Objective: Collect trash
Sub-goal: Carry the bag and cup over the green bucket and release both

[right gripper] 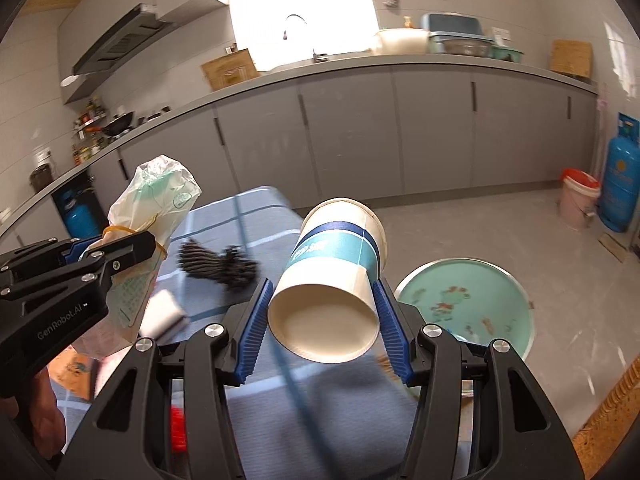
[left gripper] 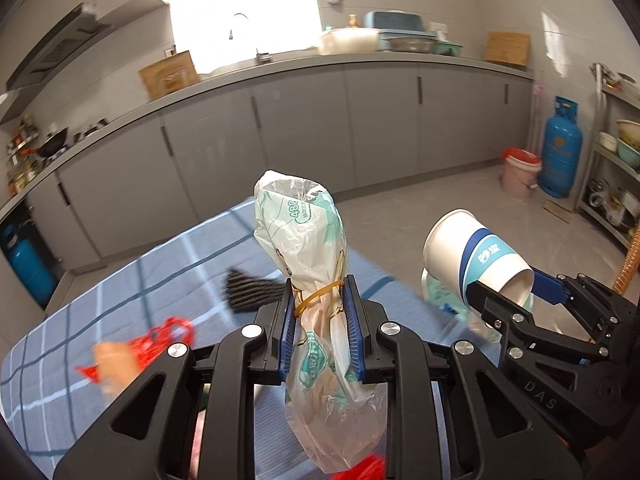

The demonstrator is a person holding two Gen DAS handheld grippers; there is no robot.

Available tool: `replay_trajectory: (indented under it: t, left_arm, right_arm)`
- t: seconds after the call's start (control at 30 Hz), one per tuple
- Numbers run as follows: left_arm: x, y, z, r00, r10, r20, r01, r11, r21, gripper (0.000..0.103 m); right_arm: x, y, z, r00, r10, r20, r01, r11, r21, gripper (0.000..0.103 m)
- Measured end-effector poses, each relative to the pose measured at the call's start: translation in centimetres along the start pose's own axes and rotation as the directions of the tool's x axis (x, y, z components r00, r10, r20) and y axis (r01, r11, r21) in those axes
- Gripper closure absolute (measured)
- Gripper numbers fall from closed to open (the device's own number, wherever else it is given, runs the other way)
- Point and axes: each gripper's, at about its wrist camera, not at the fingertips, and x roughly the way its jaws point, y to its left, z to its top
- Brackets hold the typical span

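Plastic wrapper (left gripper: 308,264) printed "480", banded paper cup (right gripper: 336,272)

Basin (right gripper: 464,304) on floor, right of table (right gripper: 248,216).

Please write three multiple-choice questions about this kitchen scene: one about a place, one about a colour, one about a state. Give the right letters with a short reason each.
1. Where is the gas cylinder?
A. on the counter
B. on the floor beside a pink bucket
C. on the table

2. What colour is the band on the paper cup?
A. red
B. yellow
C. blue

3. What does the left gripper hold?
A. nothing
B. a plastic bag
C. a bowl

Answers: B, it stands on the floor by the bucket; C, blue stripes circle it; B, the pads squeeze the bag.
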Motion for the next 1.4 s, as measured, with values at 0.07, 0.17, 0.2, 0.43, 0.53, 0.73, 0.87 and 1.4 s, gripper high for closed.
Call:
replay_trajectory:
  t: [0.07,0.17,0.2,0.43,0.53,0.73,0.87,1.4]
  left_arm:
    - [0.7,-1.2,0.5,1.0,-0.024,-0.001,0.024,1.0,0.014,0.079]
    - [1.9,-2.9,1.0,0.998,-0.057,-0.01,0.057,0.998,0.029,0.079]
    - [2.4,-3.5,1.1,0.997,-0.071,-0.019,0.072,0.997,0.03,0.079]
    - [5.2,-7.1,2.1,0.989,-0.14,-0.055,0.143,0.988,0.05,0.079]
    - [6.6,-9.0,2.3,0.984,-0.163,-0.075,0.168,0.984,0.064,0.079]
    - [8.9,-11.4,2.4,0.974,-0.195,-0.112,0.205,0.975,0.085,0.079]
    - [10.5,-13.1,2.4,0.968,-0.211,-0.133,0.225,0.969,0.099,0.079]
    - [14.1,-15.9,2.6,0.965,-0.216,-0.151,0.237,0.962,0.139,0.038]
  right_arm:
    - [0.2,-1.5,0.1,1.0,-0.026,-0.003,0.026,1.0,0.015,0.051]
    - [0.6,-3.5,0.1,0.998,-0.06,-0.011,0.061,0.998,0.025,0.05]
    - [0.7,-4.2,0.1,0.997,-0.071,-0.013,0.072,0.997,0.029,0.05]
    - [1.6,-9.0,-0.2,0.989,-0.147,-0.031,0.149,0.987,0.054,0.05]
    - [2.3,-10.8,-0.4,0.984,-0.171,-0.043,0.174,0.983,0.058,0.05]
    - [3.5,-13.9,-0.7,0.978,-0.198,-0.062,0.201,0.978,0.053,0.05]
    - [4.5,-15.5,-0.8,0.976,-0.201,-0.081,0.205,0.978,0.042,0.05]
    - [7.4,-20.2,-1.1,0.974,-0.211,-0.085,0.218,0.972,0.093,0.034]
